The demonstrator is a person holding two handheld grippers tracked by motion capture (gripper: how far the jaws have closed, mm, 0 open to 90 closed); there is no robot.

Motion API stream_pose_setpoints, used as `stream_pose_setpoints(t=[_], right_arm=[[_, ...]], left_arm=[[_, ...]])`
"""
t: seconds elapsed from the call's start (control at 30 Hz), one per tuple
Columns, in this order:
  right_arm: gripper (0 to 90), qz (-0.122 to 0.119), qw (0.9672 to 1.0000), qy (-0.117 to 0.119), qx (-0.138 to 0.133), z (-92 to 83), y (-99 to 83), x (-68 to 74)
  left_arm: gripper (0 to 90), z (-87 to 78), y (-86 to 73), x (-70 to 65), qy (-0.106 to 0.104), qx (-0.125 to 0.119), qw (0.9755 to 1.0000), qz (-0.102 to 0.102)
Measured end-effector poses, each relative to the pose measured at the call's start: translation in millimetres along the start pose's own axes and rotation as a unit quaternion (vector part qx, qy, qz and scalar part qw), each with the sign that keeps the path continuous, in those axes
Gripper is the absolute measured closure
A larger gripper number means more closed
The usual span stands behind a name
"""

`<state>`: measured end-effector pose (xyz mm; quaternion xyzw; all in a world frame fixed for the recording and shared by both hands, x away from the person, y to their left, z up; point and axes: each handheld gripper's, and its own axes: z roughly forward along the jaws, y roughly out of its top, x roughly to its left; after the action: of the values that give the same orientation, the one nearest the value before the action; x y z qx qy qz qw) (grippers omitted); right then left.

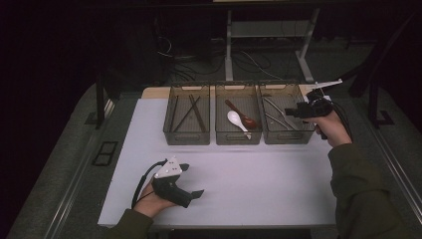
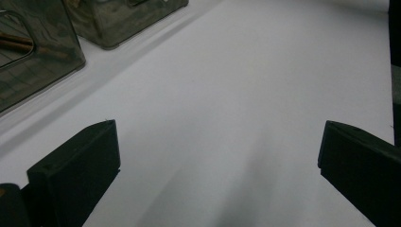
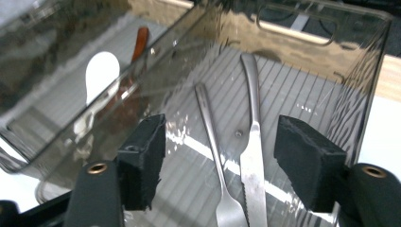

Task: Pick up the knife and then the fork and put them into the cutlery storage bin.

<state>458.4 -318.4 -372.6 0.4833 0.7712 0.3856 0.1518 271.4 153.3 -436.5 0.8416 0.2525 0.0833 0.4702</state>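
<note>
A: Where was the right gripper [image 1: 292,112] at that moment?

B: It hung over the right bin [image 1: 286,137] of the three smoky plastic ones, at the far side of the white table [image 1: 259,184]. Its jaws stood apart and pressed on nothing. Below them, on the ribbed floor of this bin, lay a metal knife [image 3: 252,156] and a metal fork [image 3: 213,151], side by side and almost touching at their near ends.

A: And the left gripper [image 1: 195,182]?

B: It rested low near the front edge of the table, well apart from the bins. In the left gripper view its jaws were wide and released, with only bare table between them.

A: How would the cutlery handle, you think?

B: Both pieces looked stiff, thin and smooth, so I judge them light but slippery. They lay flat, so the pads could hardly come under them. I would take the knife across its narrow handle, not on the toothed blade, and close firmly, because polished metal can turn in the pads.

A: Any risk?

B: The fork lay just beside the knife, so one jaw could catch both. The walls of the bin also left little room for the jaws.

A: The other bins?

B: The middle one [image 1: 238,135] held a white spoon [image 1: 236,119] and a brown spoon [image 1: 243,115]; the left one [image 1: 186,135] held dark sticks, maybe chopsticks [image 1: 191,113].
</note>
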Motion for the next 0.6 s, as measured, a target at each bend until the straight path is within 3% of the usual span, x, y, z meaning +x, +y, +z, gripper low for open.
stream_pose_setpoints(t=[0.37, 0.6], right_arm=[[26.9, -0.013, 0.9991, 0.022, -0.035, -19.7, -12.8, 12.0], [22.0, -0.037, 0.9974, 0.030, -0.054, -35.7, -28.1, 31.9]], left_arm=[[0.0, -1.1, 0.9, 3.7, 0.001, -0.002, 1.0000, -0.002], [0.0, -1.7, -0.2, 6.9, 0.005, -0.003, 1.0000, -0.006]])
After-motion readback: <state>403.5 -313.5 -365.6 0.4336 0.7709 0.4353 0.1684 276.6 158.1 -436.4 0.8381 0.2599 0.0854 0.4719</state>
